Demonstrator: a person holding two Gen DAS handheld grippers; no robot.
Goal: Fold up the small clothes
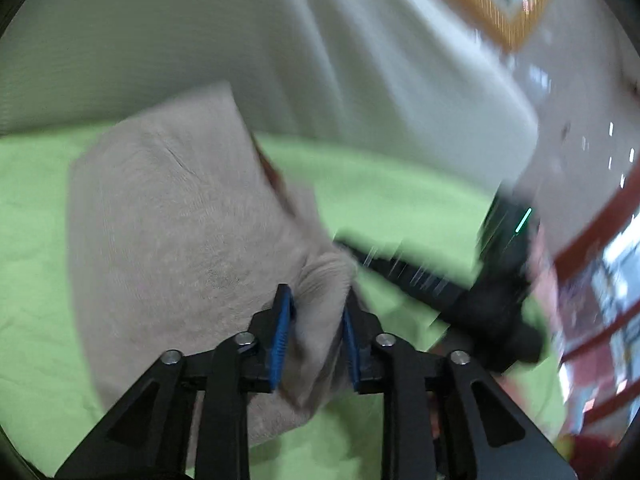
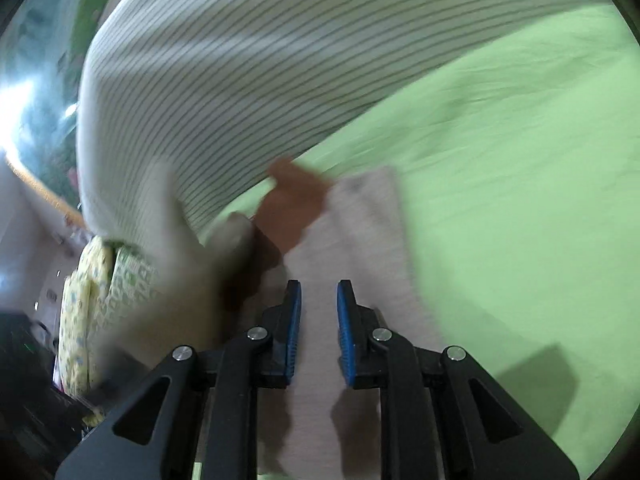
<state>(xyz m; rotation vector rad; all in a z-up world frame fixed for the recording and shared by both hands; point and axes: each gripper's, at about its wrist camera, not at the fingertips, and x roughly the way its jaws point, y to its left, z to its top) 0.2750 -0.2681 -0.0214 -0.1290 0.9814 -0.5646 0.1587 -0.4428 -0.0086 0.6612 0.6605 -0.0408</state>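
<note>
A small beige garment (image 1: 172, 216) with a rust-brown part lies on a light green sheet (image 1: 32, 240). In the left wrist view, my left gripper (image 1: 318, 304) is shut on a bunched fold of the beige garment and lifts it. The other gripper (image 1: 420, 276) shows as a blurred black bar to the right. In the right wrist view, my right gripper (image 2: 318, 296) is open with its blue pads (image 2: 294, 320) apart, empty, hovering just above the flat beige garment (image 2: 360, 232). The rust-brown part (image 2: 292, 204) sticks out at the garment's far left. The view is motion-blurred.
A person in a white striped shirt (image 2: 240, 72) stands close behind the sheet (image 2: 520, 160). A yellow-green patterned cushion (image 2: 92, 304) sits at the left edge in the right wrist view. Red-framed shelving (image 1: 600, 280) is at the right in the left wrist view.
</note>
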